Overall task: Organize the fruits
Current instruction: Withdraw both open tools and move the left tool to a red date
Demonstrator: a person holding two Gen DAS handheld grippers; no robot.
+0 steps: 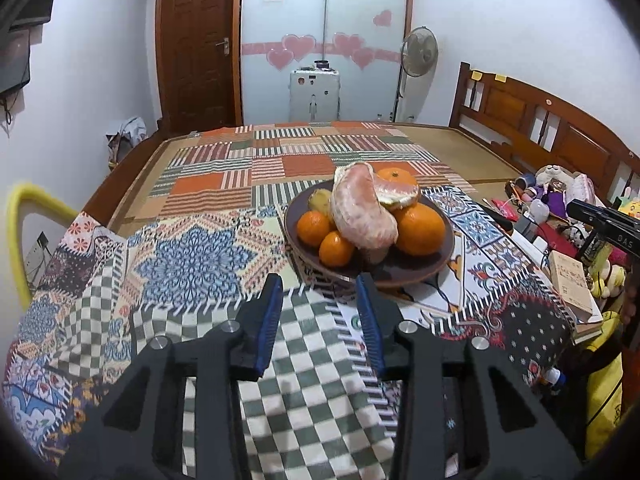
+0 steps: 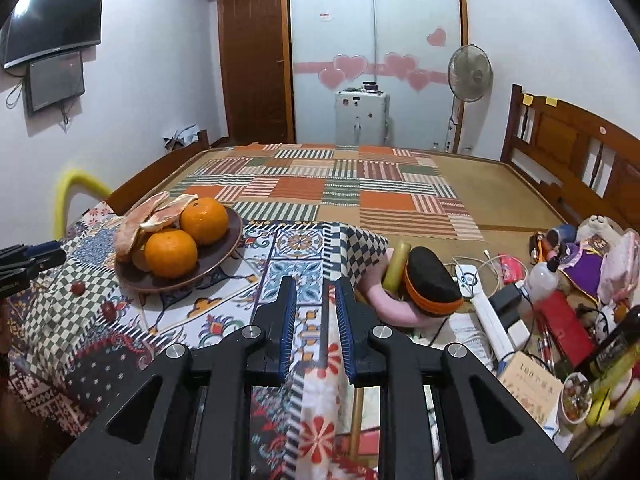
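Left wrist view: the left gripper point(image 1: 320, 292) is hovering partly open and empty over the cloth point(image 1: 192, 256), just before the plate point(image 1: 436, 264) of oranges point(image 1: 420, 228).

Right wrist view: the right gripper point(image 2: 316, 300) is pinching a raised fold of cloth point(image 2: 326, 344); the plate point(image 2: 224, 252) is sitting far left.

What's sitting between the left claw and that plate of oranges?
Only cloth. In the left wrist view, the patterned tablecloth runs bare from the left gripper to the plate rim just ahead; no fruit or other object lies between them.
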